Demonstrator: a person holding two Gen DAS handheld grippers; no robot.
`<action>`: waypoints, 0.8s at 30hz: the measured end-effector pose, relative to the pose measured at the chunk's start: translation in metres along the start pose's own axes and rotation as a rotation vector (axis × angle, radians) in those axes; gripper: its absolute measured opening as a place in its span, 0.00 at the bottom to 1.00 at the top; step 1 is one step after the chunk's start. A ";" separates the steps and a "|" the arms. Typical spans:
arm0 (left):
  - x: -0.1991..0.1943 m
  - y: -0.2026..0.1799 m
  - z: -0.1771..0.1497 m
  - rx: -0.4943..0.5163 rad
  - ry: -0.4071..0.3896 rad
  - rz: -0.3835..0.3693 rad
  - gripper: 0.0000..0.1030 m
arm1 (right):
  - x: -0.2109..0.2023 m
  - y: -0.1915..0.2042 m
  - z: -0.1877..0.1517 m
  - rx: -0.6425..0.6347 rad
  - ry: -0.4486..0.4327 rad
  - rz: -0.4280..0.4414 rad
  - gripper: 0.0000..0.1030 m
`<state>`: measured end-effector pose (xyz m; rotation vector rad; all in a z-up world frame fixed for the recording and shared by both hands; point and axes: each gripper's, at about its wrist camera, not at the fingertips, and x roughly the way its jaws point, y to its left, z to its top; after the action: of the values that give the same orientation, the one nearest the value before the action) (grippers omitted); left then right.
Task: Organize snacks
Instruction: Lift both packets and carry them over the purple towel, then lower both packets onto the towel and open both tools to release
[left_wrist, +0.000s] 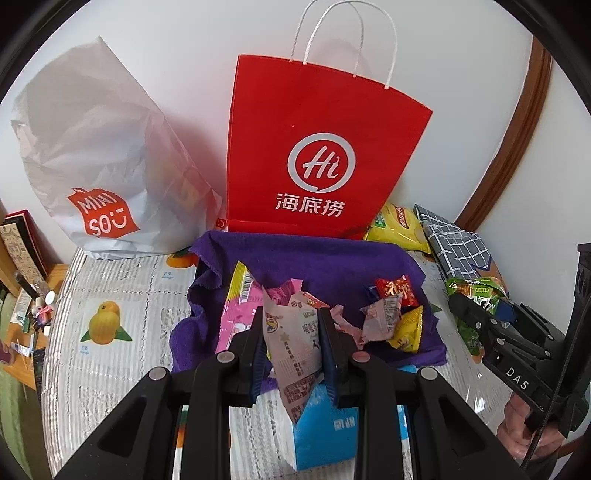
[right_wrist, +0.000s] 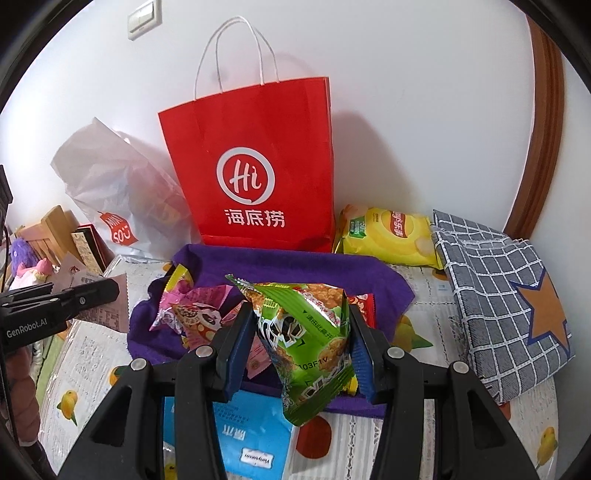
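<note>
My left gripper (left_wrist: 292, 325) is shut on a pale pink snack packet (left_wrist: 295, 343), held above the purple cloth (left_wrist: 332, 254). My right gripper (right_wrist: 301, 330) is shut on a green snack packet (right_wrist: 306, 343) over the same purple cloth (right_wrist: 295, 264). Several small wrapped snacks (left_wrist: 393, 314) lie on the cloth, more snacks (right_wrist: 195, 314) at its left. A red paper bag (left_wrist: 317, 147) with white handles stands upright behind the cloth; the red paper bag (right_wrist: 255, 166) fills the middle of the right wrist view. The right gripper (left_wrist: 480, 317) shows at the right with its green packet.
A crumpled white bag (left_wrist: 99, 166) leans left of the red one. A yellow chip bag (right_wrist: 388, 236) and a checked cloth bag (right_wrist: 498, 295) lie at the right. A blue tissue box (right_wrist: 251, 435) sits near the front. The tablecloth (left_wrist: 118, 295) has fruit prints; clutter lines the left edge.
</note>
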<state>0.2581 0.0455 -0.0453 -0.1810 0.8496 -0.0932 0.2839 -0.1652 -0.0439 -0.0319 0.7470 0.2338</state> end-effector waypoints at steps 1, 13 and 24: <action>0.003 0.001 0.001 -0.001 0.001 0.000 0.24 | 0.003 0.000 0.000 0.000 0.002 -0.001 0.47; 0.041 0.018 0.020 -0.042 0.014 -0.015 0.24 | 0.046 -0.015 0.009 0.016 0.034 -0.021 0.47; 0.074 0.012 0.034 -0.039 0.022 -0.040 0.24 | 0.083 -0.028 0.013 0.021 0.072 -0.020 0.47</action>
<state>0.3329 0.0503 -0.0802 -0.2344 0.8706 -0.1164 0.3580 -0.1745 -0.0922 -0.0284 0.8203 0.2064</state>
